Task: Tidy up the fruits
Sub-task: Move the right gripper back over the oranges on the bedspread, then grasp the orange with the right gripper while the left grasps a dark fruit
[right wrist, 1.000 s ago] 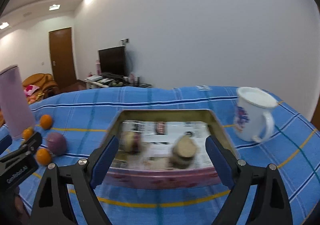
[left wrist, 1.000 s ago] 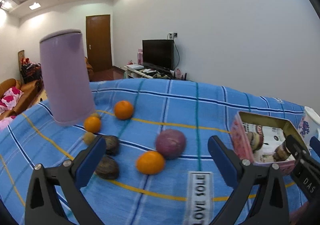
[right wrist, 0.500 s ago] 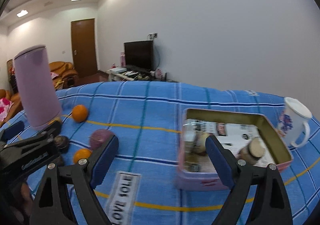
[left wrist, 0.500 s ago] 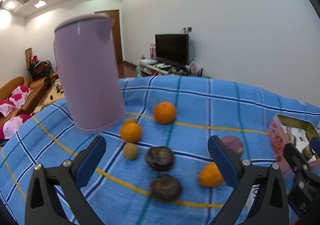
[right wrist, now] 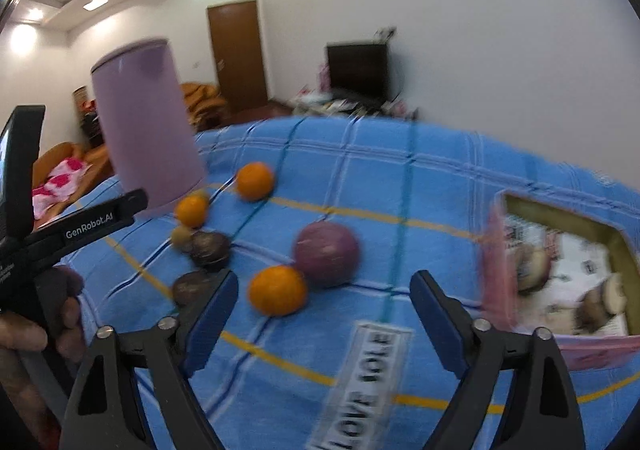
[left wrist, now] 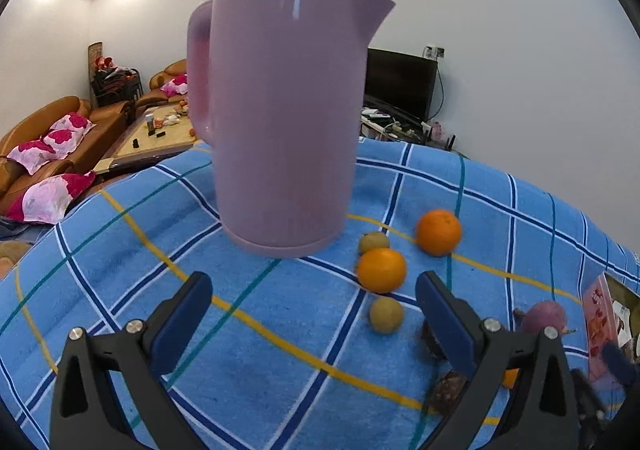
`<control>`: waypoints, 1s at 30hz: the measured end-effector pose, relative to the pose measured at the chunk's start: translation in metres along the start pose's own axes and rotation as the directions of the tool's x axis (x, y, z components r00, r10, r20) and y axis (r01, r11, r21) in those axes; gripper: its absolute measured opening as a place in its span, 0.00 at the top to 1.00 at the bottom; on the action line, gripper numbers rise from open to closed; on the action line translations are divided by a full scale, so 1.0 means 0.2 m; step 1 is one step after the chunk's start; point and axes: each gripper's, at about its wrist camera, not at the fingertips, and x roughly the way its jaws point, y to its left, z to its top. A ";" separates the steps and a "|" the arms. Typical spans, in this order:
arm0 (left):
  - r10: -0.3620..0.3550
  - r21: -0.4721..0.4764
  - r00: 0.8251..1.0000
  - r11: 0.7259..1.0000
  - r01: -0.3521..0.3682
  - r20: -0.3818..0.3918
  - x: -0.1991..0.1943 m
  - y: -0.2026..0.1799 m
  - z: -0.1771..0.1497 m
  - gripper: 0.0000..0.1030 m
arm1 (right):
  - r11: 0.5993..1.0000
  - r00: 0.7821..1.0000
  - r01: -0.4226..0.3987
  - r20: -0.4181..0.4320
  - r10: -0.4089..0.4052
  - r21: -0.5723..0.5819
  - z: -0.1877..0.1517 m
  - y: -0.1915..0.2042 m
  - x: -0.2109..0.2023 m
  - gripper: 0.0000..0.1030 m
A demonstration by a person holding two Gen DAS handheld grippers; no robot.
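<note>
Lilac kettle [left wrist: 280,121] beside oranges [left wrist: 381,270].

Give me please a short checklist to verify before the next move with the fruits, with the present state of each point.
1. Left gripper open, nothing between its fingers: ok.
2. Right gripper open, nothing held: ok.
3. Nearest orange free to take: not ok, it touches the purple fruit.
4. Tin box has room: ok, two items inside, floor partly bare.
5. Purple kettle clear of the left gripper's path: not ok, it stands straight ahead, fruits lie to its right.
6. Right view sharp enough to aim: not ok, motion blur.
</note>
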 end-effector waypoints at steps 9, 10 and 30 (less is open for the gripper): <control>-0.049 0.091 0.998 0.995 0.051 -0.025 0.00 -0.08 -0.02 0.00 | 0.998 0.982 -0.054 -0.179 0.056 0.016 0.04 0.12 0.25 0.37; -0.057 0.103 0.998 0.993 0.059 -0.023 -0.01 -0.09 -0.02 0.00 | 0.999 0.980 -0.051 -0.190 0.050 0.000 0.03 0.14 0.26 0.37; -0.310 0.192 0.937 0.921 0.338 -0.163 -0.03 -0.22 -0.09 0.18 | 1.000 1.000 -0.003 -0.017 0.003 0.024 -0.05 -0.01 -0.03 0.57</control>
